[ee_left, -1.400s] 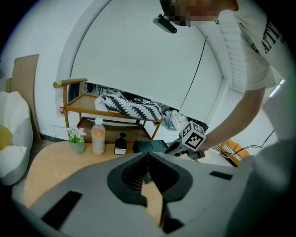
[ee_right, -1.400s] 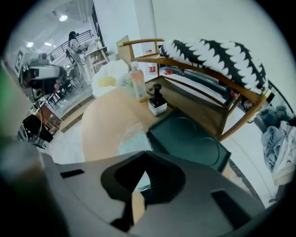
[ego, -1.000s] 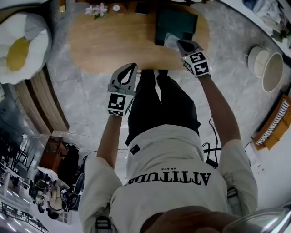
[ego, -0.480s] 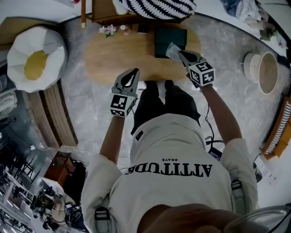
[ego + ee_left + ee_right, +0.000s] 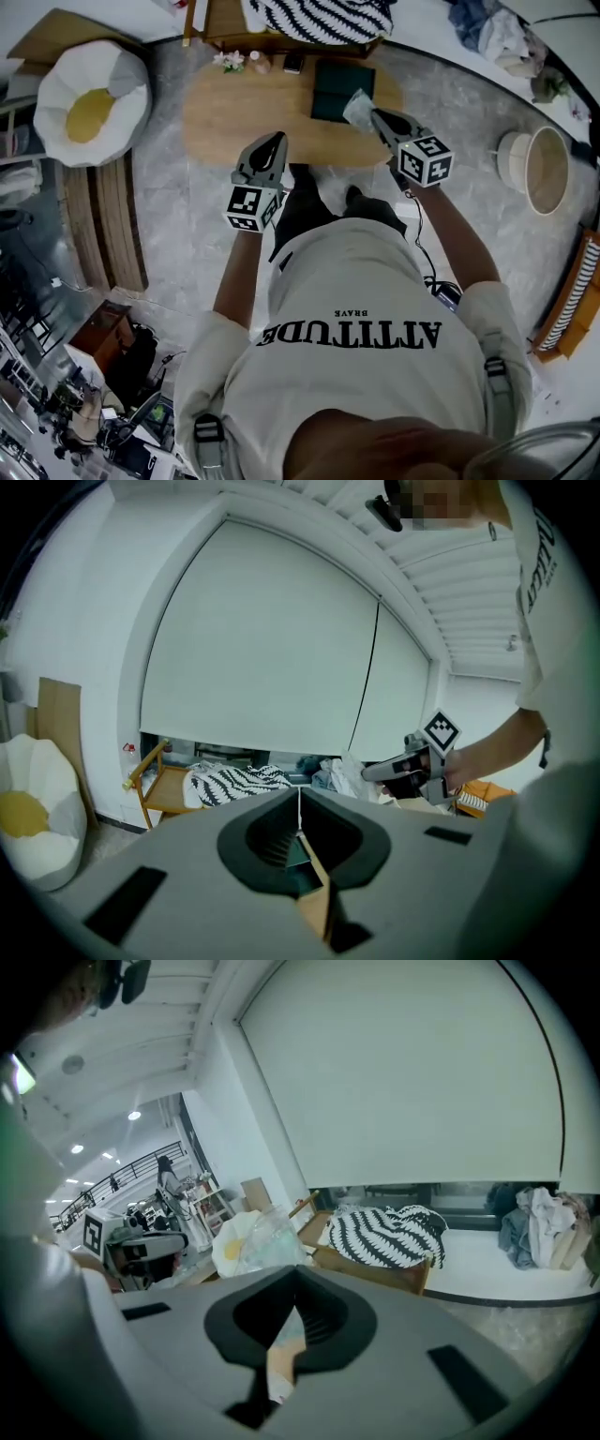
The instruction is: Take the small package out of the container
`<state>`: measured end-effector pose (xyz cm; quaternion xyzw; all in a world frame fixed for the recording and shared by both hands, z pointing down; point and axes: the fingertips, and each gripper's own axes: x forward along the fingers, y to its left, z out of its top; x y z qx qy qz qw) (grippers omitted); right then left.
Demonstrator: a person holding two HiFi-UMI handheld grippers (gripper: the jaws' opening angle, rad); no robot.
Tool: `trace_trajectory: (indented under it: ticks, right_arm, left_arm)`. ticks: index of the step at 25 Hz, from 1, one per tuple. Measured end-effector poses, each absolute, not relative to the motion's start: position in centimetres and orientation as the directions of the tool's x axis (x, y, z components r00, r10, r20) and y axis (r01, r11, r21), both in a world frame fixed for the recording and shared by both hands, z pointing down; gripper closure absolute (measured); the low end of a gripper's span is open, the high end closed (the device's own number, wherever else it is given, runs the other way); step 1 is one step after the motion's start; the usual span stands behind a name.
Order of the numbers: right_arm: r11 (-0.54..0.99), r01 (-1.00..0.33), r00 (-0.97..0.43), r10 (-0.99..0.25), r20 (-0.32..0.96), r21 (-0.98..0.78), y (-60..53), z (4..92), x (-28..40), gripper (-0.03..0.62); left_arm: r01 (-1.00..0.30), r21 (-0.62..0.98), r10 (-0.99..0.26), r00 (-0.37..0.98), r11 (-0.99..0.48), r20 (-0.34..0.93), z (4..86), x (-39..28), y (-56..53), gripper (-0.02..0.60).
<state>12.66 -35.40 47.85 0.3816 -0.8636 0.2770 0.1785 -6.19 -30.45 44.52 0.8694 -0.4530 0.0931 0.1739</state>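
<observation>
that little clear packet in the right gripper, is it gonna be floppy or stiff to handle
Probably floppy: the small package looks like crinkled clear film, bulging unevenly past the right gripper. Likely light too, since a pinch at one edge holds it up near the container. The glossy film could slip.

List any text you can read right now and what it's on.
"ATTITUDE": on the shirt, upside down in the head view.
"BRAVE": smaller, same shirt, just above it in that view.
No print legible on the small package in the right gripper.
Marker cubes: square patterns only, no words.
</observation>
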Motion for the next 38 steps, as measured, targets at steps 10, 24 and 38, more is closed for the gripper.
trace_trajectory:
  ticks: [10, 24, 38]
  right_arm:
    - [0.624, -0.701, -0.71, -0.566, 0.418, -0.346, -29.2, 42.8, 20.8, 0.574]
    - [0.697, -0.626, -0.777, -0.521, 0.353, -0.349, -25.3, 39.7, 25.5, 0.574]
    - [0.671, -0.639, -0.769, -0.564, 0.301, -0.377, -20.0, 37.4, 24.6, 0.574]
  left_arm:
    - [-0.88, 0.252, -0.841, 0.465, -0.403, 0.276, 39.8, -0.8, -22.9, 0.558]
    - [-0.944, 0.225, -0.923, 0.294, -0.241, 0.247, 36.0, 1.4, -12.0, 0.558]
    - [-0.953, 0.202, -0.95, 0.261, -0.226, 0.173, 33.3, -1.3, -6.6, 0.558]
